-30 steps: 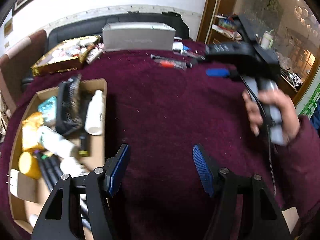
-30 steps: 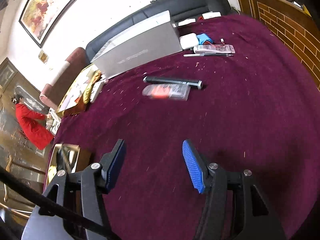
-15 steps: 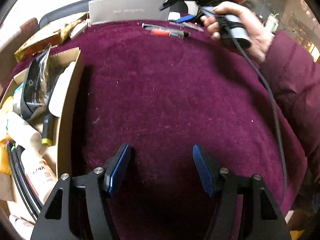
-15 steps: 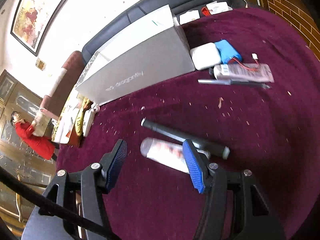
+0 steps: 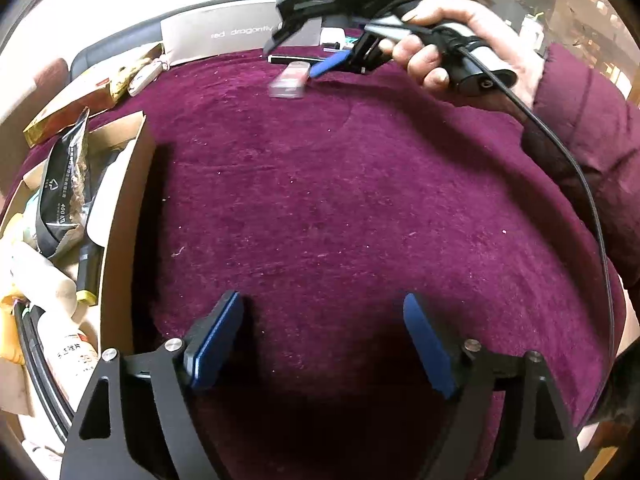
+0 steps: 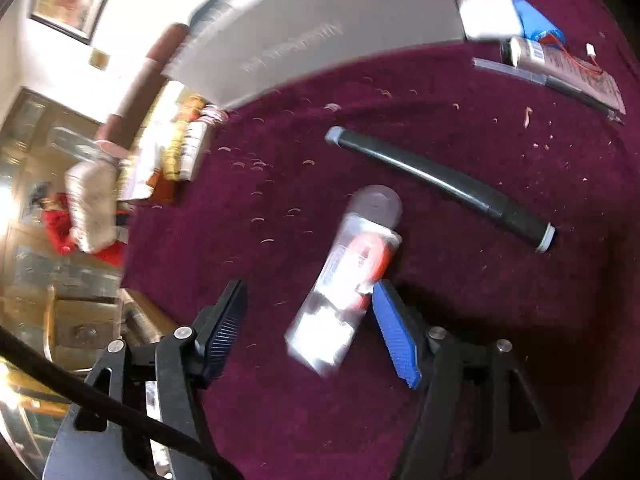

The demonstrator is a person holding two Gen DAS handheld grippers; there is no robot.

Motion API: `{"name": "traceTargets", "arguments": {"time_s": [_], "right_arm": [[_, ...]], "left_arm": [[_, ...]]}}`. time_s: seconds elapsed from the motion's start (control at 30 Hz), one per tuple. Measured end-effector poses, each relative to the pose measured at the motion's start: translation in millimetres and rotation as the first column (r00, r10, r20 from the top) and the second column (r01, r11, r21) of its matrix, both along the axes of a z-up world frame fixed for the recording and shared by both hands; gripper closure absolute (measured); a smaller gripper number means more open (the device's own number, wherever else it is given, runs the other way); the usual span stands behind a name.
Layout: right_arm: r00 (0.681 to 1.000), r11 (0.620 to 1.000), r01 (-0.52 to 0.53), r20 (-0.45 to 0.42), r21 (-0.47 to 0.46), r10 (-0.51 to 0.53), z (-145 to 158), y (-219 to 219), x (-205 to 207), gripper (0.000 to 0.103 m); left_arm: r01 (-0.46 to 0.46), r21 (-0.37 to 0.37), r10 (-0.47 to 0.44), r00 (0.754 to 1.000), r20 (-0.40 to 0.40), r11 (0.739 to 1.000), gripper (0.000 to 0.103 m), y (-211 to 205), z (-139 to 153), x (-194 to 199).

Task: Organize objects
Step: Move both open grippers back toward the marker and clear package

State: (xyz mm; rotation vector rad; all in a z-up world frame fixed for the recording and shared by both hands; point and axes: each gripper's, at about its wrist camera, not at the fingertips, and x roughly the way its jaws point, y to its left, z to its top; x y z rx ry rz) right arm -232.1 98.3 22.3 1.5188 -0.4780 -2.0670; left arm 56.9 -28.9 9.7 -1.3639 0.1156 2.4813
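Right gripper (image 6: 308,320) spread wide around clear tube (image 6: 352,276) lying on maroon table (image 6: 460,340), blue pad touching its side, probably lining up a pinch. Left gripper (image 5: 320,344) likewise spread, empty, waiting beside cardboard box (image 5: 124,216), likely the destination.

On the cloth (image 5: 340,200) my left gripper (image 5: 320,340) sits near me, with the cardboard box (image 5: 124,216) just to its left. In the box lie a pouch (image 5: 64,184), bottles (image 5: 40,280) and a marker (image 5: 89,272). At the far edge stands the flat box (image 5: 224,36), with packets (image 5: 80,92) to its left. Before it, my right gripper (image 6: 308,324) has the tube (image 6: 348,276) between its parted fingers, touching the right pad (image 6: 394,336). Behind the tube lies the pen (image 6: 440,184), and further back to the right a battery pack (image 6: 560,64).
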Motion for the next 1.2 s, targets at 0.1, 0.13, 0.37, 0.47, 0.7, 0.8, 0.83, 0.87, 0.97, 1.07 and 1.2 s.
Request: {"name": "traceTargets", "arguments": {"time_s": [0.1, 0.13, 0.37, 0.47, 0.7, 0.8, 0.83, 0.87, 0.97, 1.07, 1.2], "right_arm": [[0.996, 0.994, 0.059, -0.079, 0.092, -0.051, 14.0, 0.3, 5.4, 0.037], [0.994, 0.987, 0.076, -0.091, 0.142, -0.063, 13.0, -2.8, 5.3, 0.037], [0.984, 0.925, 0.177, -0.094, 0.337, -0.154, -7.7, -32.3, -0.5, 0.037], [0.978, 0.861, 0.192, -0.165, 0.47, -0.128, -8.8, -47.9, 0.9, 0.065], [0.989, 0.851, 0.117, -0.139, 0.512, -0.053, -6.2, -12.3, 37.7, 0.078], [0.997, 0.87, -0.03, -0.05, 0.492, 0.063, -11.1, -0.1, 59.3, 0.073], [0.995, 0.89, -0.084, -0.009, 0.447, 0.099, -8.0, 3.2, 63.5, 0.067], [0.994, 0.911, -0.1, 0.005, 0.4, 0.107, -3.4, 8.6, 65.1, 0.067], [0.986, 0.934, 0.046, -0.167, 0.354, 0.015, 28.4, 26.6, 52.9, 0.042], [0.952, 0.887, 0.153, -0.306, 0.436, -0.014, 35.0, 17.3, 18.1, 0.029], [0.946, 0.842, 0.14, -0.322, 0.521, 0.042, 15.6, -10.3, -19.5, 0.029]], "left_arm": [[0.007, -0.011, -0.008, 1.0, -0.009, 1.0, 0.018, 5.3, -1.7, 2.4], [0.01, -0.018, -0.01, 1.0, -0.013, 1.0, 0.017, 6.4, -2.3, 3.1], [0.018, -0.016, -0.019, 1.0, -0.019, 1.0, 0.013, 9.7, -3.5, 5.5], [0.023, 0.016, -0.023, 1.0, -0.005, 1.0, 0.014, 6.1, -1.9, 4.3], [-0.024, 0.129, 0.022, 1.0, 0.016, 0.991, 0.014, -19.0, 28.3, -16.4], [-0.057, 0.159, 0.057, 0.998, 0.009, 0.986, 0.014, -24.8, 35.7, -19.9], [-0.062, 0.162, 0.061, 0.998, 0.01, 0.985, 0.014, -25.4, 35.5, -20.7], [-0.067, 0.164, 0.066, 0.998, 0.013, 0.984, 0.014, -25.7, 34.5, -20.9], [-0.071, 0.186, 0.065, 0.997, 0.042, 0.98, 0.014, -21.1, 30.8, -18.9], [-0.051, 0.171, 0.045, 0.998, 0.037, 0.984, 0.014, -16.2, 30.5, -14.9], [-0.051, 0.171, 0.045, 0.998, 0.039, 0.984, 0.014, -19.7, 31.8, -18.5]]}}
